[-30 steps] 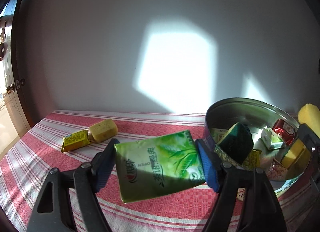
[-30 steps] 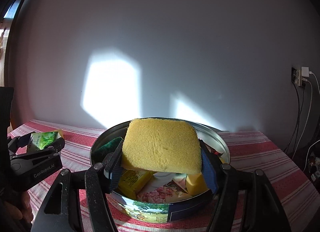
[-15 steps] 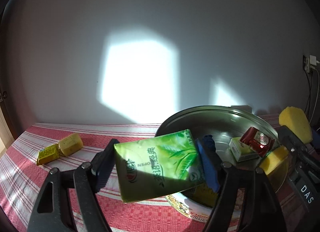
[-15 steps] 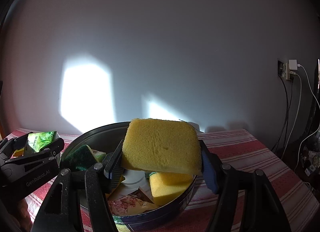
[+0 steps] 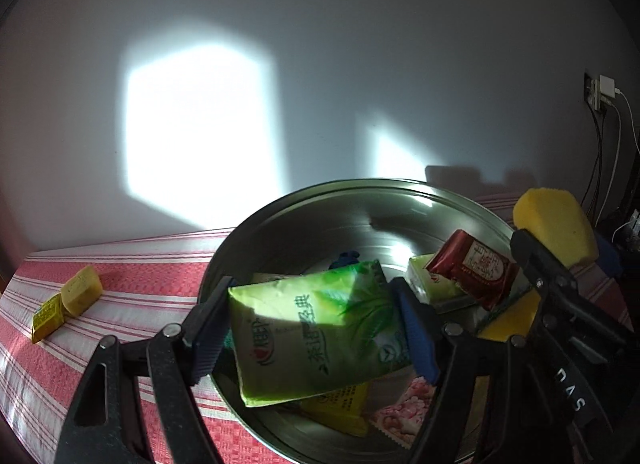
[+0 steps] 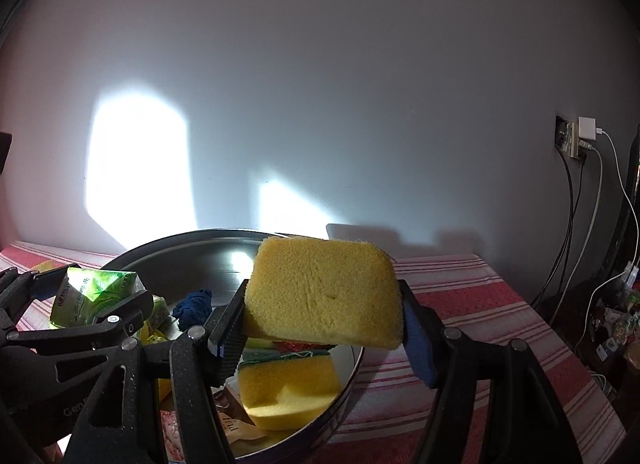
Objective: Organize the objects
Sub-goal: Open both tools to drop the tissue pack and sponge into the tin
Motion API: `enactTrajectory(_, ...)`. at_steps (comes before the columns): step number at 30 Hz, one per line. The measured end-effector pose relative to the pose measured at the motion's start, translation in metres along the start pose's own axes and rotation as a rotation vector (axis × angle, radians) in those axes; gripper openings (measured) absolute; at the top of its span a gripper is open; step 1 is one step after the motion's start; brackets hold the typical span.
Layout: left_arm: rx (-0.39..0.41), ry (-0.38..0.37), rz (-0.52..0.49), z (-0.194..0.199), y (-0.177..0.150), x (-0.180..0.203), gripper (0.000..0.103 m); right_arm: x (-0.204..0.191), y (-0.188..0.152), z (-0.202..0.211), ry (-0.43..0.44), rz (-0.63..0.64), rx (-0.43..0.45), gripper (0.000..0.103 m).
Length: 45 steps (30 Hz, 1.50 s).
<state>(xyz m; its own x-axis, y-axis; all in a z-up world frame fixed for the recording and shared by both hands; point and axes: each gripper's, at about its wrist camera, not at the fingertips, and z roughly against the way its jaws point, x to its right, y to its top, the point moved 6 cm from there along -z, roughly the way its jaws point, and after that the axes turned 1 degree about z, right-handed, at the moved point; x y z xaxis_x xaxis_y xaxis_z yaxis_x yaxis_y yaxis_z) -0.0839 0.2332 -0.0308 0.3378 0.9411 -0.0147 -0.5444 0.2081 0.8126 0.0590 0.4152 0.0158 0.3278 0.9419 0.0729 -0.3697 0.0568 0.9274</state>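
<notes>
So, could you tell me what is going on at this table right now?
A person is tidying small items into a round metal tin with two handheld grippers. The left gripper is clamped on a green tissue pack over the tin; the right gripper holds a yellow sponge above its right side. Snack packets and another sponge already lie inside. Two small yellow packets remain on the striped cloth.

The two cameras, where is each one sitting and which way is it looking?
Left wrist view: rides the left gripper, looking forward and down along its fingers at the green tissue pack it grips over the round metal tin; the right gripper shows at the right edge.
Right wrist view: rides the right gripper, looking over its yellow sponge toward the white wall; the left gripper shows at the left edge.
Shared: tin, pack, sponge, red striped tablecloth, wall.
</notes>
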Motion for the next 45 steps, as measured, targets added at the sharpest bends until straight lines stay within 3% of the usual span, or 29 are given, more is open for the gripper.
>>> enactTrajectory(2, -0.033, -0.035, 0.008, -0.007, -0.004, 0.004, 0.077, 0.003, 0.0, -0.007, 0.006, -0.015, -0.015, 0.069)
enactTrajectory(10, -0.063, 0.026, -0.052, -0.015, -0.012, 0.013, 0.079, 0.002, -0.003, -0.029, 0.139, -0.051, -0.08, 0.069)
enactTrajectory(11, -0.065, 0.031, -0.054, -0.015, -0.012, 0.014, 0.081, -0.001, -0.005, -0.031, 0.172, -0.054, -0.092, 0.069)
enactTrajectory(13, -0.054, 0.053, -0.073, -0.013, -0.012, 0.017, 0.097, -0.008, -0.008, -0.034, 0.251, -0.067, -0.111, 0.07)
enactTrajectory(14, -0.039, 0.064, -0.083, -0.01, -0.012, 0.018, 0.1, -0.011, -0.009, -0.034, 0.286, -0.078, -0.124, 0.071)
enactTrajectory(18, 0.033, 0.088, -0.146, 0.003, -0.008, 0.028, 0.102, -0.015, -0.011, -0.033, 0.337, -0.093, -0.13, 0.077)
enactTrajectory(24, 0.073, 0.075, -0.137, 0.01, -0.007, 0.03, 0.103, -0.015, -0.002, -0.019, 0.294, -0.06, -0.049, 0.077)
enactTrajectory(31, 0.09, 0.055, -0.093, 0.013, -0.006, 0.024, 0.103, 0.008, 0.011, -0.019, 0.207, -0.129, 0.034, 0.077)
enactTrajectory(38, 0.113, 0.072, -0.074, 0.021, -0.01, 0.017, 0.103, 0.011, 0.007, -0.029, 0.16, -0.112, -0.001, 0.077)
enactTrajectory(45, 0.151, 0.131, -0.007, 0.032, -0.015, -0.012, 0.103, 0.007, 0.003, -0.011, 0.129, -0.085, 0.078, 0.077)
